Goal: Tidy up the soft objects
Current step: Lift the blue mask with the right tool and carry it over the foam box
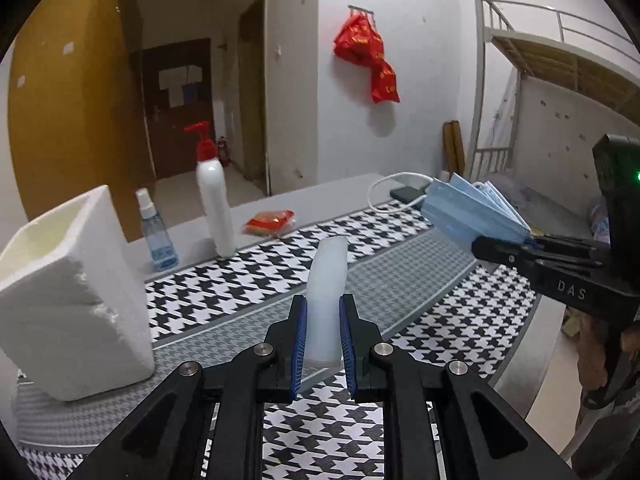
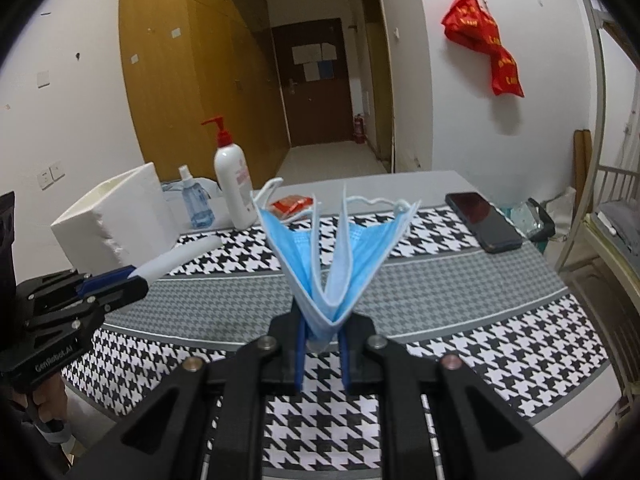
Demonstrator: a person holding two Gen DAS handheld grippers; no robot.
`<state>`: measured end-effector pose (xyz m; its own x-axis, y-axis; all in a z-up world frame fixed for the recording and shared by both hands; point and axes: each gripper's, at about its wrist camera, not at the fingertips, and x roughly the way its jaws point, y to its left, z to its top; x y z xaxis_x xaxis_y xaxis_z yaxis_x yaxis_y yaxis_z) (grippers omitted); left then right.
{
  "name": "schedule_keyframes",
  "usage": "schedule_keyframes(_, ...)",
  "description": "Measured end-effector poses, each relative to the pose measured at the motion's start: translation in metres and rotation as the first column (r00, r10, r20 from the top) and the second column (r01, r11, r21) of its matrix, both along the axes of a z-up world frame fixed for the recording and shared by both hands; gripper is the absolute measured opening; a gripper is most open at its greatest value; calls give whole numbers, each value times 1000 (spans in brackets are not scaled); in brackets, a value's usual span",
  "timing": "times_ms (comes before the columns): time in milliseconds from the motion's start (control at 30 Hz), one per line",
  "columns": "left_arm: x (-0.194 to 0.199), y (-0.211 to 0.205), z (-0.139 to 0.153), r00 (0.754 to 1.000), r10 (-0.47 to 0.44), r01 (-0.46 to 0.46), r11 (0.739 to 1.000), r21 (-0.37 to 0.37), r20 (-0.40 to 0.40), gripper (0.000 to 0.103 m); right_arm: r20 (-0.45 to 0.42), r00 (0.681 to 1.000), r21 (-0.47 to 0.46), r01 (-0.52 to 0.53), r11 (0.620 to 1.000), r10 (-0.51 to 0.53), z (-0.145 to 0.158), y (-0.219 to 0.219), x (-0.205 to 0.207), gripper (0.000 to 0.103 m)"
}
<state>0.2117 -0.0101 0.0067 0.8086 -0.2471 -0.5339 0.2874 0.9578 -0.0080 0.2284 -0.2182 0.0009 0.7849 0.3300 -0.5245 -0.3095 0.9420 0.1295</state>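
A: Now, what is held?
B: Blue face masks (image 2: 332, 256), frame centre, are pinched by the right tongs (image 2: 322, 346); a white soft strip (image 1: 326, 300) by the left tongs (image 1: 323, 340).
A: Advice?
B: Grips should be kept firm until the foam box (image 1: 76, 300), lower left, is reached.

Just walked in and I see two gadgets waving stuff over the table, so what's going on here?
A person is tidying soft items with a handheld gripper in each hand. The left gripper is shut on a soft white translucent strip, and the right gripper is shut on a folded bunch of blue face masks. Both are held in the air above the houndstooth table mat. A white foam box stands open at the left, with nothing visibly placed in it.
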Motion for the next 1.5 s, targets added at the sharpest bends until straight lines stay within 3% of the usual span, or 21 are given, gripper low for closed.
schedule_keyframes(333, -21, 21, 24, 995, 62, -62, 998, -4, 78, 18, 79, 995, -6, -67, 998, 67, 22, 22, -16, 17)
schedule_keyframes(867, -57, 64, 49, 970, 169, -171, 985, -4, 176, 18, 135, 973, -35, -184, 982, 187, 39, 68, -24, 17)
schedule_keyframes(1500, -79, 123, 51, 923, 331, -332, 943, -28, 196, 18, 149, 930, -44, -334, 942, 337, 55, 143, -30, 17)
